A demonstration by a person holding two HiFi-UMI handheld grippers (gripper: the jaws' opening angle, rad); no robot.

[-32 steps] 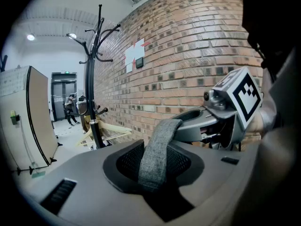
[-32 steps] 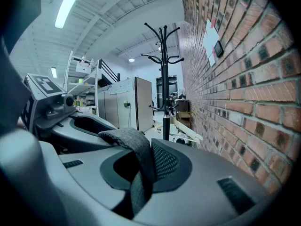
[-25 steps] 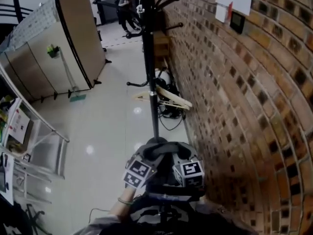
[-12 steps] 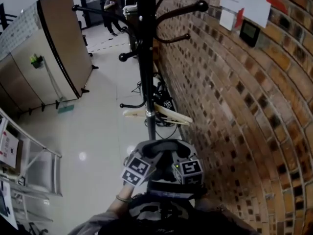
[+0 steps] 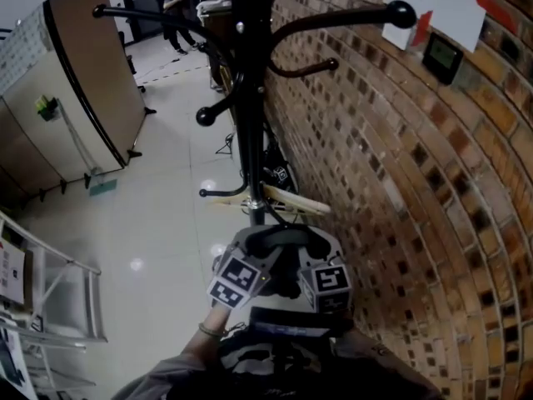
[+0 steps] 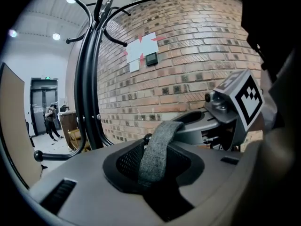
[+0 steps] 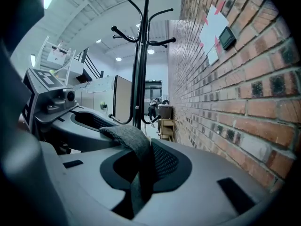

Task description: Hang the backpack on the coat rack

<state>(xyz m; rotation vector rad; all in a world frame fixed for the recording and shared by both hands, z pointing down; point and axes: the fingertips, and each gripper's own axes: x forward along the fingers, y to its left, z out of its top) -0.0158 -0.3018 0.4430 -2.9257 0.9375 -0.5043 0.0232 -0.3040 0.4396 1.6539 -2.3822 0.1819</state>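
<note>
The backpack (image 5: 275, 363) hangs in front of me, near the pole of the coat rack (image 5: 250, 115), but too low. My left gripper (image 6: 155, 171) and right gripper (image 7: 141, 173) both pinch its grey strap (image 6: 157, 145) tight. I think I must lift higher, hold the loop wide, and slip it over a hook (image 5: 333, 63).

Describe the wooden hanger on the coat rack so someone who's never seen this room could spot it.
Find the brick wall on the right; a tall black coat rack stands just in front of it. Low on its pole, well under the long upper hooks, a wooden hanger sticks out sideways. It is the only pale wooden piece on the black metal rack.
</note>
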